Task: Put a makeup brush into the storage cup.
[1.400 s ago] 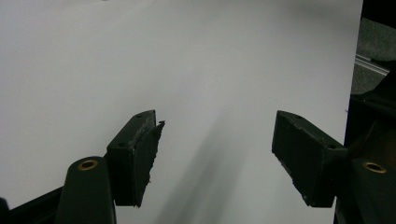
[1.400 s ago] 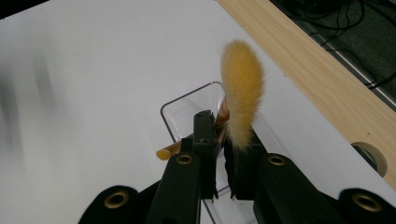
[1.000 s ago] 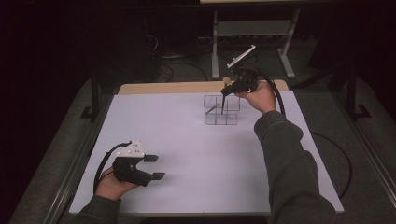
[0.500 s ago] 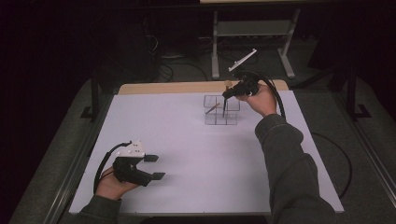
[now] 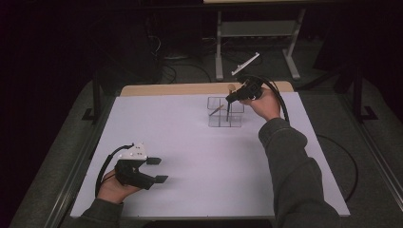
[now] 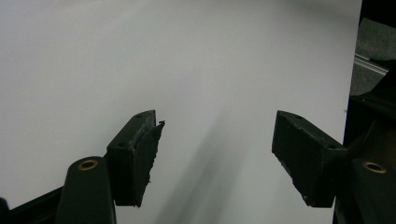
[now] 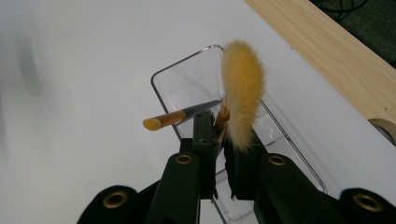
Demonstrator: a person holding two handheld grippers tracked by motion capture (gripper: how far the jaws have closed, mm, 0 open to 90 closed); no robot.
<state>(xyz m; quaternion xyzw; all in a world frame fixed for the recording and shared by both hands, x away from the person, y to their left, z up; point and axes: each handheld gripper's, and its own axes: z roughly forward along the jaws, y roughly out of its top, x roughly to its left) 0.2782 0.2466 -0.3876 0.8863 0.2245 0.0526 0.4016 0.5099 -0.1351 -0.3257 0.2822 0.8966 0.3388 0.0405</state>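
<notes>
Our right fingers [image 7: 205, 140] are pressing together on a brush [image 7: 240, 88] — we are pinching it near the ferrule, its fluffy yellow head standing up past the fingertips in the right gripper view. In the high view we are holding the right gripper [image 5: 231, 98] over the clear organizer [image 5: 226, 112] at the far side of the table [image 5: 199, 156], and a dark handle is hanging from between the fingers, pointing down into one of the compartments. So the long axis is running close to upright: head above the fingers, handle below them. Which compartment the handle is entering we cannot tell.

A second brush [image 7: 180, 115] is already leaning in the organizer, just beyond the fingertips and to their left in the right gripper view, its small yellow tip poking out over the rim.

We are judging that the coming move turns on that vertical line — the compartment lies straight below the fingers, so the brush needs only to go down, clear of the leaning one.

Our left gripper [image 5: 153, 170] is resting well apart at the near edge, its fingers [image 6: 135, 154] spread wide over bare table, holding nothing. The right hand is the nearer by far.
</notes>
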